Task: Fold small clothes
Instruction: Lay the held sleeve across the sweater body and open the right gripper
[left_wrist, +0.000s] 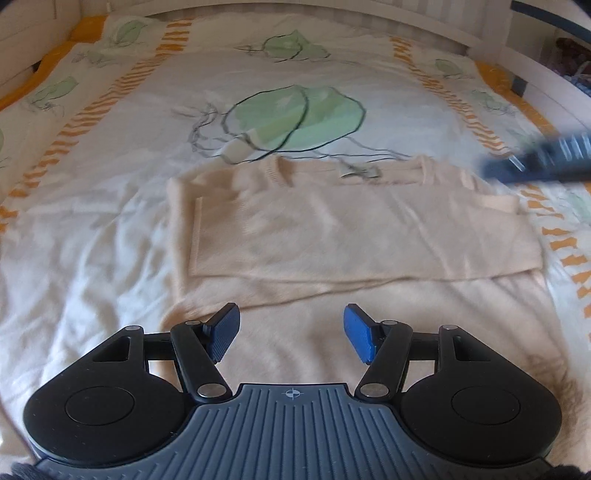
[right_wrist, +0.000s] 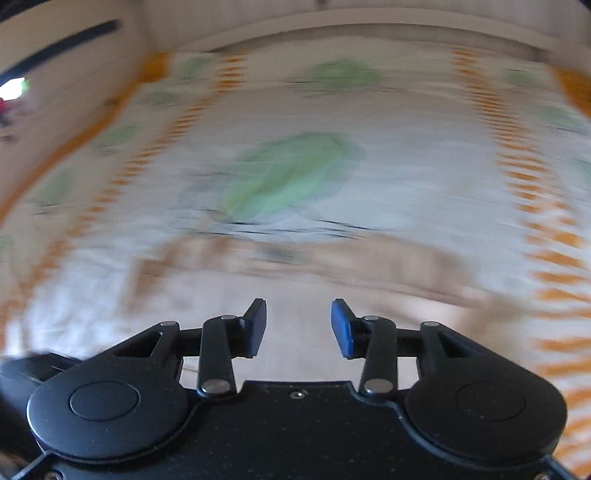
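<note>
A peach knitted sweater (left_wrist: 332, 229) lies flat on the bed, collar at the far side, with a sleeve folded across its body. My left gripper (left_wrist: 291, 326) hovers over its near part, blue pads apart, nothing between them. In the left wrist view the right gripper (left_wrist: 532, 166) shows as a dark blur at the right edge, above the sweater's far right shoulder. The right wrist view is heavily smeared: my right gripper (right_wrist: 298, 326) stands open and empty over the sweater (right_wrist: 332, 269).
The bedspread (left_wrist: 295, 74) is white with green leaf prints and orange dashed stripes down both sides. A white bed frame (left_wrist: 480, 33) runs along the far edge, with shelves at the far right. Bare cover lies left of the sweater.
</note>
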